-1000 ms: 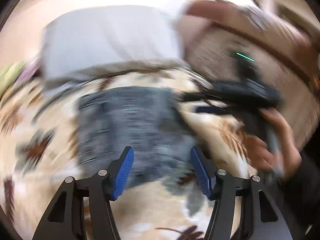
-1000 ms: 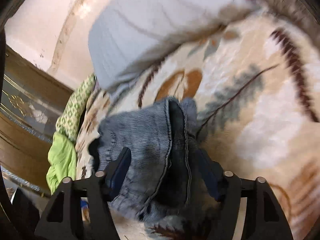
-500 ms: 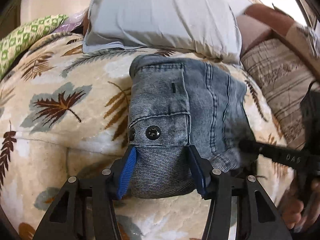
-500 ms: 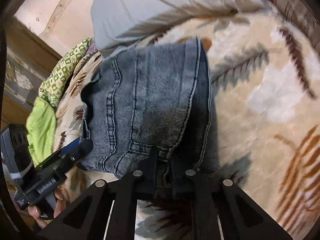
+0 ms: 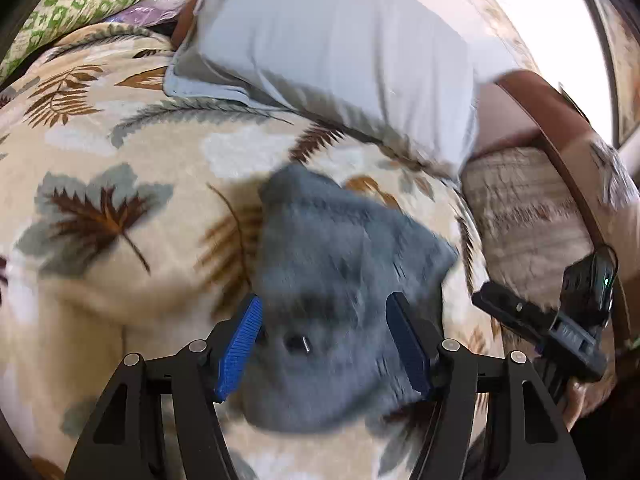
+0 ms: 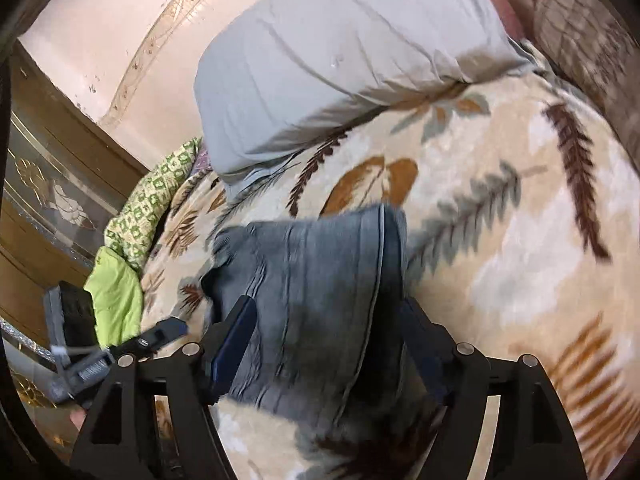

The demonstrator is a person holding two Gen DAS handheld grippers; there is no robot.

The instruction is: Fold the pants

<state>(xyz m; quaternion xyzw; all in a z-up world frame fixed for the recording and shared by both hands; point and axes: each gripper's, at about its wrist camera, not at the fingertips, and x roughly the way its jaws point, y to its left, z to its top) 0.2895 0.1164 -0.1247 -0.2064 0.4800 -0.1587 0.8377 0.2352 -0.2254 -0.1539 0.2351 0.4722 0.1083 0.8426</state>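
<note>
The folded blue denim pants (image 5: pixel 340 264) lie as a compact bundle on the leaf-patterned blanket (image 5: pixel 100 184). My left gripper (image 5: pixel 326 344) is open, its blue pads either side of the bundle's near edge, above it. The image is blurred by motion. In the right wrist view the pants (image 6: pixel 320 280) lie under my right gripper (image 6: pixel 328 344), which is open with its fingers straddling the bundle. The right gripper also shows in the left wrist view (image 5: pixel 536 320), at the right. The left gripper also shows in the right wrist view (image 6: pixel 116 352), at the lower left.
A grey pillow (image 5: pixel 332 48) lies just beyond the pants. A green patterned cloth (image 6: pixel 152 200) and a lime cloth (image 6: pixel 116 296) sit at the bed's left edge by a wooden headboard (image 6: pixel 44 184). A striped cushion (image 5: pixel 528 208) is at the right.
My right gripper, shut on the pants' edge half a second ago, has opened. Both grippers have drawn back slightly, and the bundle looks shifted and blurred.
</note>
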